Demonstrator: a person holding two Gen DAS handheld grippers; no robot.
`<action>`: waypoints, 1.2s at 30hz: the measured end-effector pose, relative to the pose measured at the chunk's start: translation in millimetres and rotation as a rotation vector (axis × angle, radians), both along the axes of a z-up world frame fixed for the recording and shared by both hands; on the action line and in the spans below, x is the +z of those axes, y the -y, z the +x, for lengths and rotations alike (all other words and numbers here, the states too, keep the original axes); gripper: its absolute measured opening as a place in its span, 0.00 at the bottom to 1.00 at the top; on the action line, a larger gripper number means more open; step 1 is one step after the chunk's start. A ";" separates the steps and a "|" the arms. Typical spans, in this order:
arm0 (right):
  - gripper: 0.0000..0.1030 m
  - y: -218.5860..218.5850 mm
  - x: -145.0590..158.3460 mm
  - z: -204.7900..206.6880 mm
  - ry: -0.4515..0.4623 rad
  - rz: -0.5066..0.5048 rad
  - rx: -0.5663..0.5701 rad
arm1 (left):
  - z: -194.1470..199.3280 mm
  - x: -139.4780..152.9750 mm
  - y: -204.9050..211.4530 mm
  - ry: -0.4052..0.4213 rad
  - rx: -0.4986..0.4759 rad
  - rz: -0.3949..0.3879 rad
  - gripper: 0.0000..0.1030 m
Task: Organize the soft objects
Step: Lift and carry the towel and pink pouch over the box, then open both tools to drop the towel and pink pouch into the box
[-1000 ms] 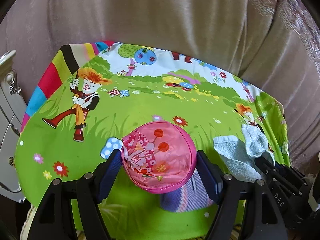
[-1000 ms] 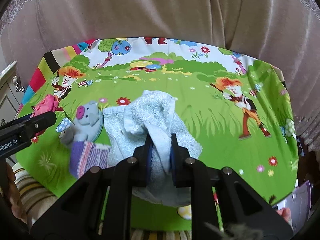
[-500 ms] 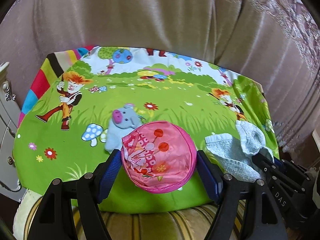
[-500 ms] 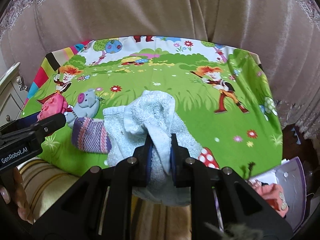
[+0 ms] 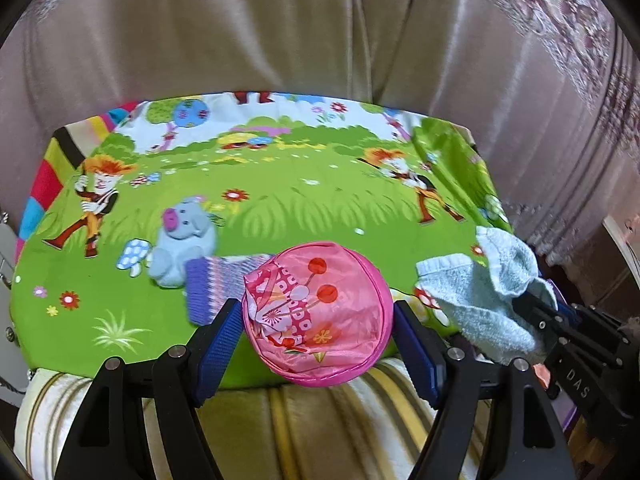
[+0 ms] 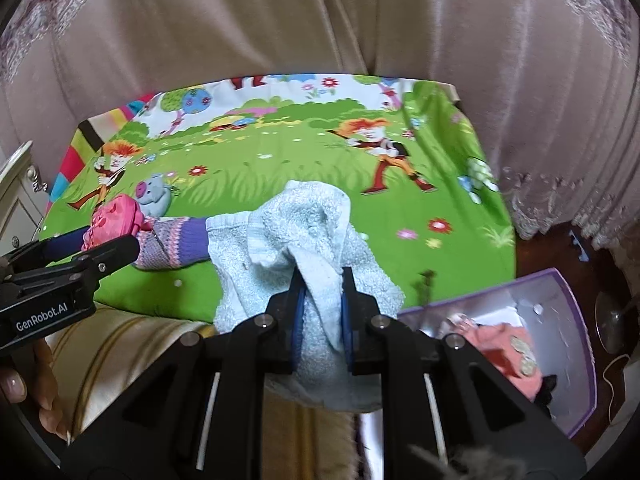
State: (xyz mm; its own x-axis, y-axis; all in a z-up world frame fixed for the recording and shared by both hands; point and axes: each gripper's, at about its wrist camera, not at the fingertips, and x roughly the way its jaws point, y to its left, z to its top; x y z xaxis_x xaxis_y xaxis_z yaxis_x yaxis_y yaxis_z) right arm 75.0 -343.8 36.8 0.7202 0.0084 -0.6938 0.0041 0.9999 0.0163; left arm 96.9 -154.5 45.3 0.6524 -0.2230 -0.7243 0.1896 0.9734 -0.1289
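My left gripper (image 5: 318,334) is shut on a round pink fabric pouch (image 5: 320,312) and holds it over the front edge of the cartoon-print cloth (image 5: 300,208). My right gripper (image 6: 322,300) is shut on a light blue towel (image 6: 308,236), lifted off the cloth; the towel also shows in the left wrist view (image 5: 480,300). A grey plush pig (image 5: 182,240) and a purple striped knit piece (image 5: 216,288) lie on the cloth at the left. The pouch also shows in the right wrist view (image 6: 114,220).
A purple-rimmed box (image 6: 560,320) with a pink soft item (image 6: 508,356) inside stands on the floor at the lower right. A striped cushion (image 5: 300,420) runs under the cloth's front edge. Curtains (image 5: 280,32) hang behind. A white cabinet (image 6: 16,192) is at the left.
Both grippers have pulled back from the cloth with their loads. The pig and knit piece came into view on the cloth, and the purple box appeared at the lower right.
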 end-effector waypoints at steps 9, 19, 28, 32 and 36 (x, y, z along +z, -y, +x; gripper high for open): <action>0.18 66.6 1.9 -34.0 -0.003 0.008 -0.133 | -17.0 -1.7 52.3 -0.029 -0.136 -0.018 0.73; 0.19 130.8 0.0 -59.4 -0.017 0.000 -0.270 | -29.3 -6.6 102.7 -0.068 -0.261 -0.018 0.73; 0.21 163.8 2.7 -75.4 -0.016 -0.013 -0.346 | -45.1 -3.5 151.6 -0.084 -0.400 -0.029 0.73; 0.21 180.4 3.7 -85.9 -0.019 -0.022 -0.392 | -57.1 -5.7 173.2 -0.099 -0.478 -0.027 0.73; 0.22 198.7 0.4 -95.3 -0.037 -0.025 -0.442 | -69.7 -5.7 194.3 -0.105 -0.554 -0.030 0.75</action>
